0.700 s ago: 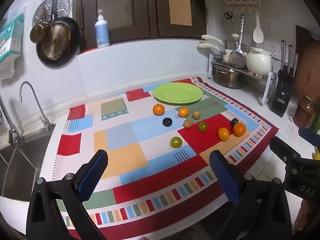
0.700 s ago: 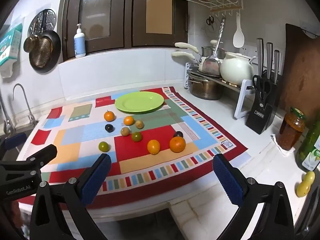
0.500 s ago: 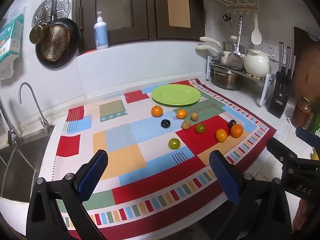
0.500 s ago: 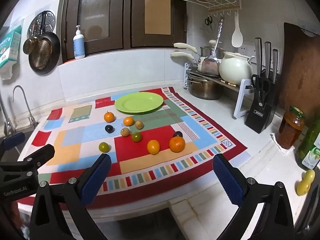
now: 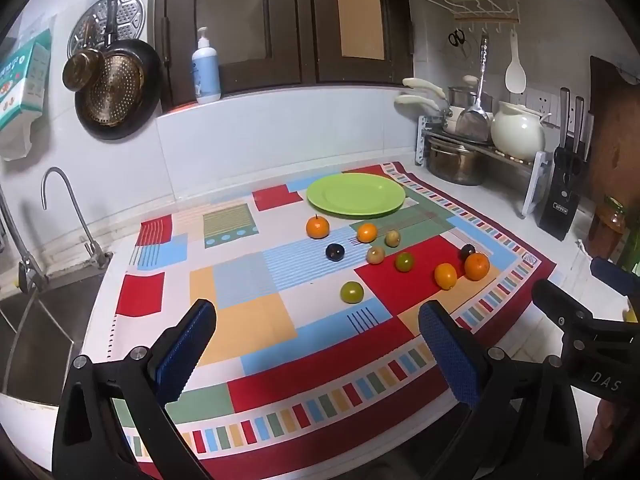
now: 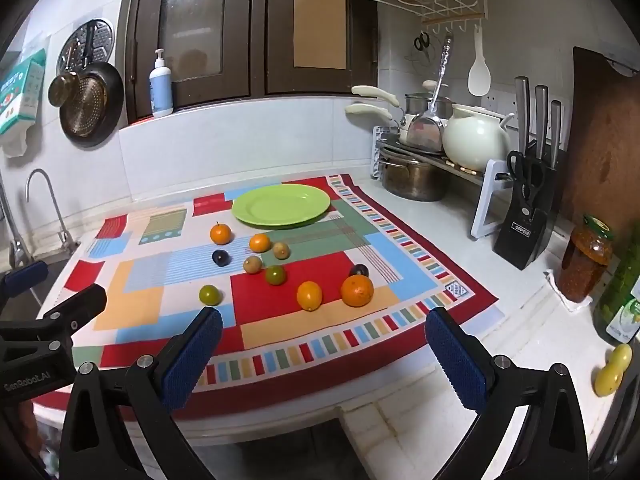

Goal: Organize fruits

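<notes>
Hovering short of the fruits (image 6: 276, 276), both the left gripper (image 5: 316, 344) and right gripper (image 6: 324, 344) have fingers wide apart, empty; fruit lies scattered just before the green plate (image 6: 316, 216). Next: pick one.

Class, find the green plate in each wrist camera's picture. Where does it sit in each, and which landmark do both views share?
Left wrist: green plate, right of centre, at the patterned mat's far edge.
Right wrist: green plate, left of centre, same far edge.
Shared landmark: the cream teapot on the rack, right of the plate.
</notes>
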Motion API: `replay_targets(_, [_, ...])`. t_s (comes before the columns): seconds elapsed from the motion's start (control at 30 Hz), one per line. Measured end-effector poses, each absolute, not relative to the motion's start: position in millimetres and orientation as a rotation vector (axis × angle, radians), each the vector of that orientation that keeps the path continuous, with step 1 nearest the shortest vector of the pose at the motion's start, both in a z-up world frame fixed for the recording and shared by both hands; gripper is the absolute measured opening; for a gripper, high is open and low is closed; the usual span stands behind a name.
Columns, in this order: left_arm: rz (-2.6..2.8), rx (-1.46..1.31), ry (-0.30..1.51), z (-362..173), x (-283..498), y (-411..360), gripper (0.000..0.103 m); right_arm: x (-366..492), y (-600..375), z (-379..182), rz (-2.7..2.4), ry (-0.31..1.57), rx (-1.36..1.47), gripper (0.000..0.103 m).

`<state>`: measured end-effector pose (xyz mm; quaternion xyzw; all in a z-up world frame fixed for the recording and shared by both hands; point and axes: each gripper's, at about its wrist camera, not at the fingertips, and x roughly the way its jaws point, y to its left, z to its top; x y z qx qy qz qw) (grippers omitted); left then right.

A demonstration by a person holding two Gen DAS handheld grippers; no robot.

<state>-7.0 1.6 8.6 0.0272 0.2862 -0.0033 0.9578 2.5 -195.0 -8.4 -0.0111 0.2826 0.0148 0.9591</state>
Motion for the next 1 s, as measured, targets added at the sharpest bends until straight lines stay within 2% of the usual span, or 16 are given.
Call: replay_targets(1.0, [-0.018,0.028,0.593,8.4,-6.4,13.7,0.103,6.4,-182.7,-9.0,0.047,0.583,-0.037,0.102])
